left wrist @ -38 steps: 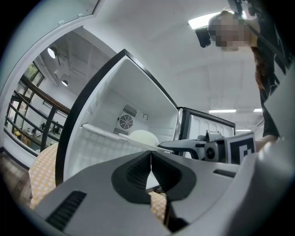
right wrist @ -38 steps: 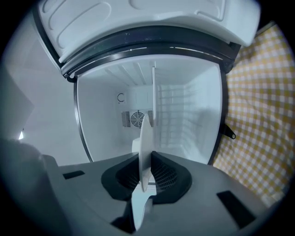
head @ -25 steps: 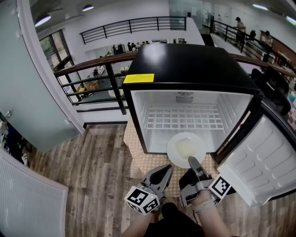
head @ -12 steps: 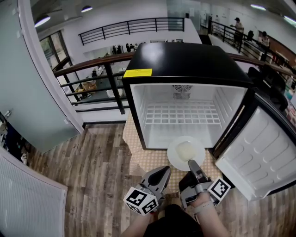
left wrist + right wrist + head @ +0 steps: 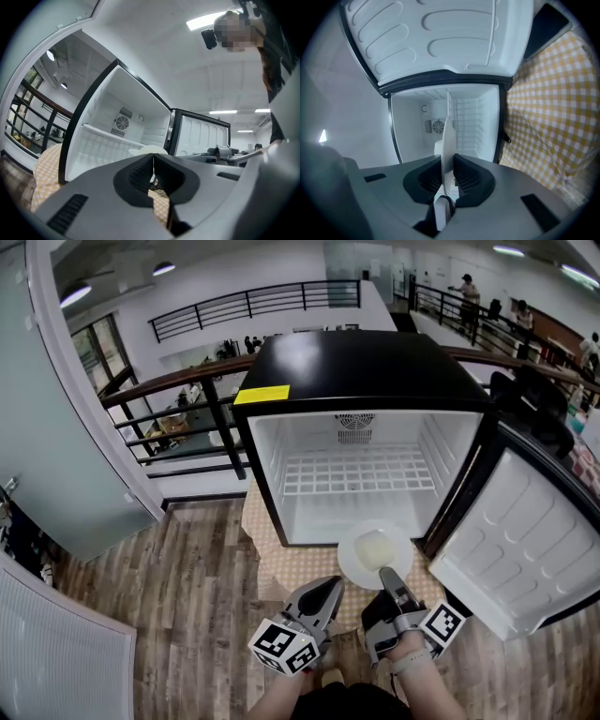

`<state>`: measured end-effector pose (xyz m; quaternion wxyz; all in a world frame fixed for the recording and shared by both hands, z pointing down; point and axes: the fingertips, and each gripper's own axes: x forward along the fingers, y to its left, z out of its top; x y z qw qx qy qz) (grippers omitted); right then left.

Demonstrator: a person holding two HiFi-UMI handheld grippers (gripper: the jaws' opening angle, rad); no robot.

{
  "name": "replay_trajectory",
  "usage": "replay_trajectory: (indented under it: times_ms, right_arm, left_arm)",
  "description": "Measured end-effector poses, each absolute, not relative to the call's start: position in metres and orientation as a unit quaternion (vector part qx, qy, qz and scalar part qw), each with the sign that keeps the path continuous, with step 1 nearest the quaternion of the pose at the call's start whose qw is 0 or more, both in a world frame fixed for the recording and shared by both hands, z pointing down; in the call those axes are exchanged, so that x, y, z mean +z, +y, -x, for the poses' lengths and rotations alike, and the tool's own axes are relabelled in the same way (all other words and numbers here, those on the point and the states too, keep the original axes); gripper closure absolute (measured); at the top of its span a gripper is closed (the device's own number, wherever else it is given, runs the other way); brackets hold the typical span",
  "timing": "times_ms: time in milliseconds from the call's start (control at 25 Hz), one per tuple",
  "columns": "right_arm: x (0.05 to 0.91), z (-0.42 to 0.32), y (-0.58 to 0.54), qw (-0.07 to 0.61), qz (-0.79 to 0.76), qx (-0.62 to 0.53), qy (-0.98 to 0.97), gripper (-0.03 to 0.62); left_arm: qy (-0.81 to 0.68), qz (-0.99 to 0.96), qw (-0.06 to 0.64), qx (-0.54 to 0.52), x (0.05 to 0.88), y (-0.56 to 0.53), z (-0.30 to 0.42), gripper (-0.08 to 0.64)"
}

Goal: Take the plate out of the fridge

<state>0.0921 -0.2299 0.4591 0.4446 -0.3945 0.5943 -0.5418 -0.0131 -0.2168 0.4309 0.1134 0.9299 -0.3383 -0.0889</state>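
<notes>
In front of the open fridge (image 5: 356, 371), the right gripper (image 5: 388, 575) was clamped on the near rim of the plate (image 5: 373, 547), which reached half past the fridge's front edge. The left gripper (image 5: 330, 587) was closed and empty beside it.

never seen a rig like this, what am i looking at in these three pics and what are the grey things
No robot here: a person holds a two-jaw gripper in each hand. The wide picture comes from a camera on the person's head, looking down; the other two from cameras riding on each gripper. A small black fridge stands with its door open on a checked cloth over a wooden floor. The right gripper is clamped on the rim of a white plate at the fridge's mouth. The left gripper is shut and empty beside it.
</notes>
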Motion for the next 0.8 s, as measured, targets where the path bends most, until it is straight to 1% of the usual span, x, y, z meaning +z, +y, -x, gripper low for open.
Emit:
replay_trajectory:
  times_ms: [800]
  right_arm:
    - [0.466,-0.091,-0.188,0.423,0.383,-0.556,0.605,0.537]
  left_arm:
    - [-0.357,-0.923,0.115,-0.089,0.432,-0.174,0.014,0.549]
